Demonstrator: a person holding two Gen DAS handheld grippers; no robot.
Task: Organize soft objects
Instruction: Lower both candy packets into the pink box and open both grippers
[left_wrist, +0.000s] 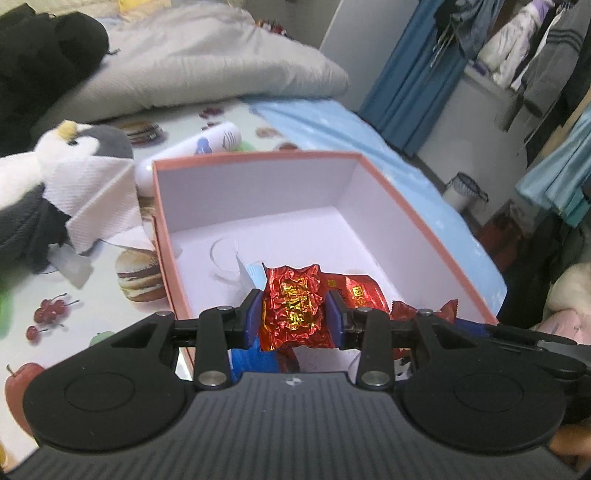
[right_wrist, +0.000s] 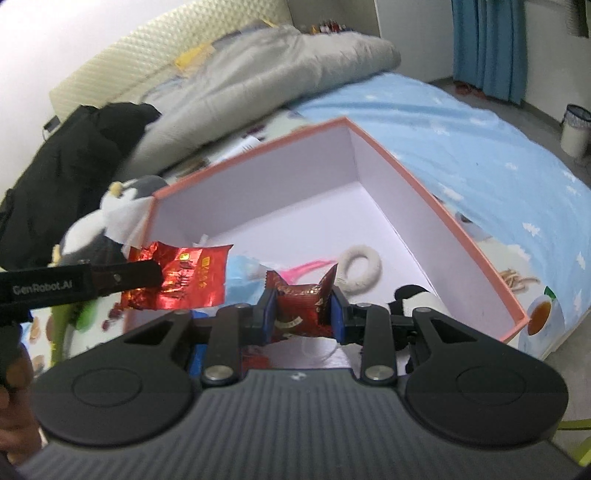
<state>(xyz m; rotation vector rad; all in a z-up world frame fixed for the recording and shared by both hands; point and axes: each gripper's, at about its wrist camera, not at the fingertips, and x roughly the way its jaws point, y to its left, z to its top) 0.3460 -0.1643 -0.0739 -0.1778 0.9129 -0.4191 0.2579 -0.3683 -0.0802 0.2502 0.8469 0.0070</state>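
Observation:
My left gripper (left_wrist: 293, 317) is shut on a crinkled red foil packet (left_wrist: 291, 306) and holds it over the near edge of the open pink box (left_wrist: 258, 157). In the right wrist view that packet (right_wrist: 184, 280) hangs from the left gripper's finger (right_wrist: 125, 277) at the box's left corner. My right gripper (right_wrist: 301, 314) is shut on a smaller dark red candy packet (right_wrist: 301, 304) over the pink box (right_wrist: 436, 199). Inside the box lie a white ring (right_wrist: 360, 267), a pink item (right_wrist: 310, 267), a light blue item (right_wrist: 240, 271) and a small panda toy (right_wrist: 417, 299).
A penguin plush (left_wrist: 74, 147) with white tissue (left_wrist: 96, 195) lies left of the box on a fruit-print cloth (left_wrist: 48, 314). A white tube (left_wrist: 195, 147) lies behind the box. A grey duvet (left_wrist: 203, 62) and black bag (left_wrist: 40, 62) lie further back. A bin (right_wrist: 574, 129) stands on the floor.

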